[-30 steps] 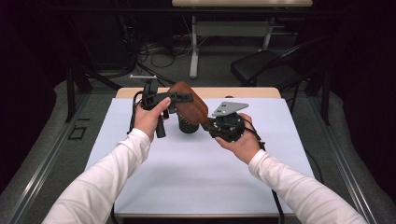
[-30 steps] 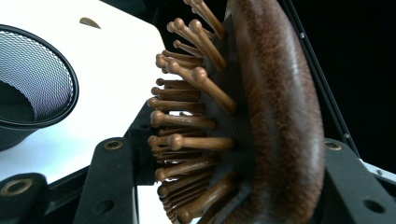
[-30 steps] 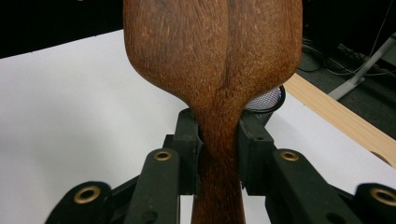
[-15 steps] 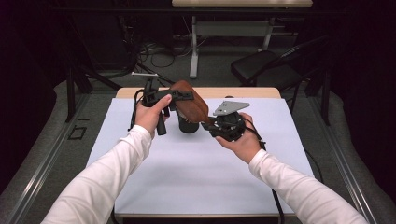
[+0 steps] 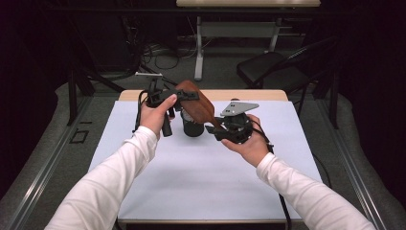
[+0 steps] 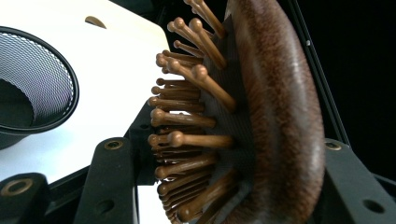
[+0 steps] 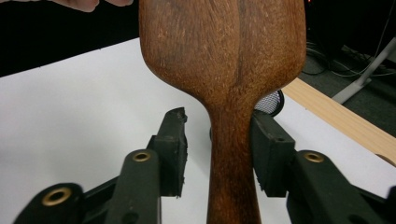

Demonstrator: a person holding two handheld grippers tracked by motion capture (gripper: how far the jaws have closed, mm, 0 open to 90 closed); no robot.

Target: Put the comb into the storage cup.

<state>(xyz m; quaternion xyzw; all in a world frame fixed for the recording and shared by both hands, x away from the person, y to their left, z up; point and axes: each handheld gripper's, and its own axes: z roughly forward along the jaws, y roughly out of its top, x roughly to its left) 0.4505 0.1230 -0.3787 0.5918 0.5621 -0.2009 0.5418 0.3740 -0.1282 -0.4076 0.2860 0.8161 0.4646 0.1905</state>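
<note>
A brown wooden hairbrush (image 5: 197, 102) with wooden pins hangs tilted above the white mat, between my two grippers. My left gripper (image 5: 184, 96) is shut on its broad head (image 6: 275, 107), one jaw on the pin side and one on the smooth back. My right gripper (image 5: 213, 129) is at the handle (image 7: 231, 154). Its jaws have just been opening, with the handle still between them. One pad (image 7: 173, 149) stands clear of the wood, and the other (image 7: 268, 149) lies beside it. A black mesh cup (image 5: 192, 125) stands upright on the mat just below the brush, also seen as the mesh cup (image 6: 32, 88).
The white mat (image 5: 201, 182) covers a wooden table (image 5: 258, 95). Behind the table stand a dark chair (image 5: 268, 67) and a desk frame with cables on the floor. Dark metal rails run along both sides of the table.
</note>
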